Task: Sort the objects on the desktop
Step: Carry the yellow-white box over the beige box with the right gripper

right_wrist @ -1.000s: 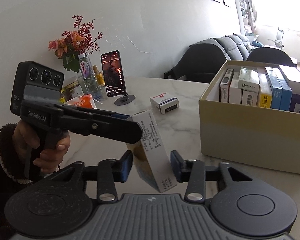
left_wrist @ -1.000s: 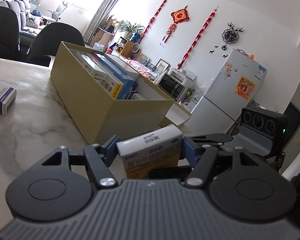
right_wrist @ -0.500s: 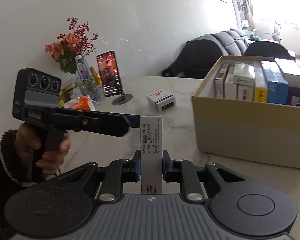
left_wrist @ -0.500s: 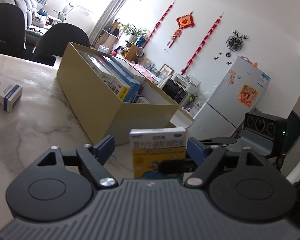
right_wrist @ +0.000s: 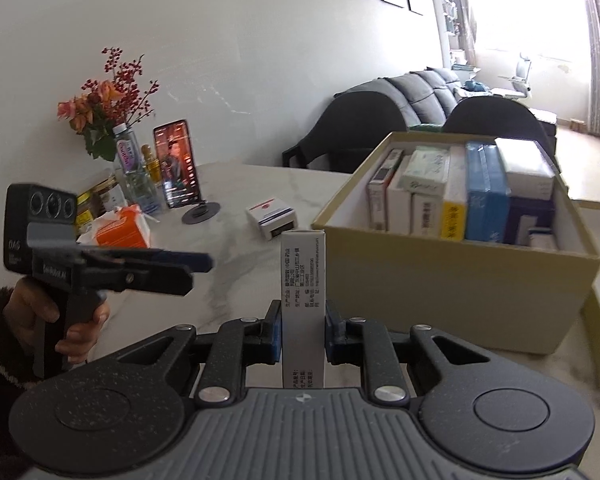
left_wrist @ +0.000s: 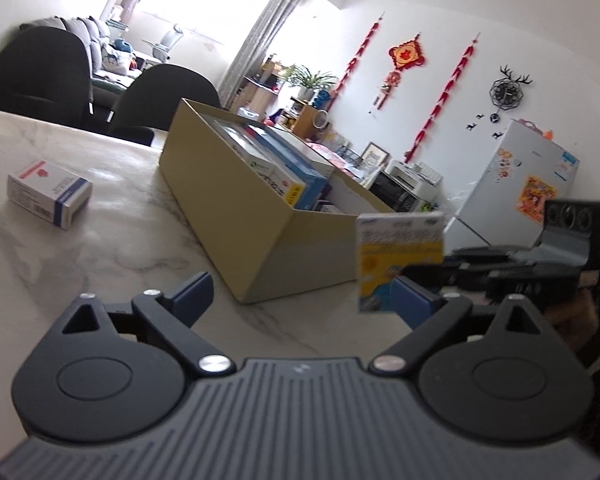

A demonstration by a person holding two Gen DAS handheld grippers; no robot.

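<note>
- Right claw (right_wrist: 302,330): both pads pressed against the narrow sides of a tall white medicine box (right_wrist: 303,308). Box upright, printed side panel facing the camera, lifted clear of the tabletop (right_wrist: 236,264).
- Left claw (left_wrist: 304,292): jaws opening, spread wide. Nothing between the pads; the blue right pad (left_wrist: 414,300) sits just beside the box's lower edge, and contact cannot be judged.
- Same box in the left wrist view (left_wrist: 400,258): yellow-and-white front face, blurred, right of centre, with the right claw's dark fingers crossing behind and beside it.
- In the right wrist view the left claw (right_wrist: 196,260) hangs to the left of the held box, apart from it, with a hand (right_wrist: 56,320) in a dark fleecy sleeve on its grip.
- Cardboard box (right_wrist: 452,280), open top, stands on the tabletop just beyond the held box; packed with upright medicine cartons, with free space at its right end.
- Small white box with red and blue print (right_wrist: 272,218) lies flat on the tabletop, left of the cardboard box and apart from it.
- Further back, by the wall: phone on a round stand (right_wrist: 178,170), orange packet (right_wrist: 124,228), bottle with flowers (right_wrist: 128,160).
</note>
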